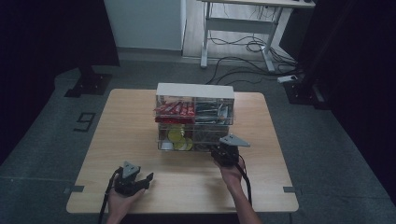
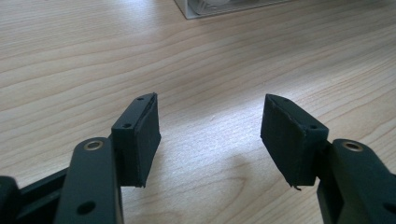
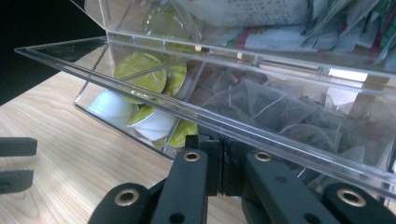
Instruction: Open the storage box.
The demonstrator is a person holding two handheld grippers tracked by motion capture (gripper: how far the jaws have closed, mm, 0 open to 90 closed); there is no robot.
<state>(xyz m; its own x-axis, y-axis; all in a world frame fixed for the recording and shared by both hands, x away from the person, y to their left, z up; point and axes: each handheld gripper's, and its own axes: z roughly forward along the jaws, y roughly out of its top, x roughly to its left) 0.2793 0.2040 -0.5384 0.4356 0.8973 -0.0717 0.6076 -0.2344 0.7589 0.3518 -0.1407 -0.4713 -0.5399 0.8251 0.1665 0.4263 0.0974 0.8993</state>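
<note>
At the centre of the frame, the right hand-held gripper (image 1: 223,152) is clamped on the lower clear lid (image 3: 196,112) of the organizer (image 1: 194,91), apparently lifting it open, while the left hand-held gripper (image 1: 136,181), jaws apart and empty, waits lower left over the surface (image 1: 130,130), probably to reach inside next.

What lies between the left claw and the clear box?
Only bare table lies between the left claw and the clear box, as the high view shows.
</note>
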